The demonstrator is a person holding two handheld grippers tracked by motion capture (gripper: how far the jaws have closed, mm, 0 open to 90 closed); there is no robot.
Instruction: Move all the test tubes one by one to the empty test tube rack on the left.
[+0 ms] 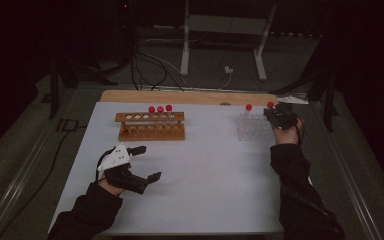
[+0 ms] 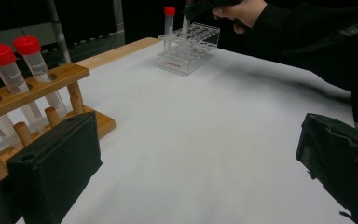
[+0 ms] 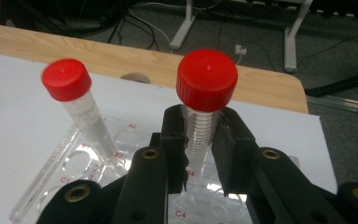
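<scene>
- Two red-capped clear plastic tubes [image 3: 86, 109] stand in the clear acrylic rack [image 1: 252, 131]; the right gripper [image 3: 200, 140] clamps one tube [image 3: 205, 107] there.
- Left gripper [image 1: 147, 164] rests open, empty.
- Next, I judge: lift it straight up, toward the wooden rack [image 1: 151, 131].

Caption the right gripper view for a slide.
Right gripper clamps a red-capped tube over the clear rack, beside a second tube.

In the middle of the high view the white table [image 1: 205, 165] is free for me to pass. The wooden rack [image 1: 151, 126] (upper left) and the clear rack [image 1: 252, 127] (upper right) stand in my way.
</scene>
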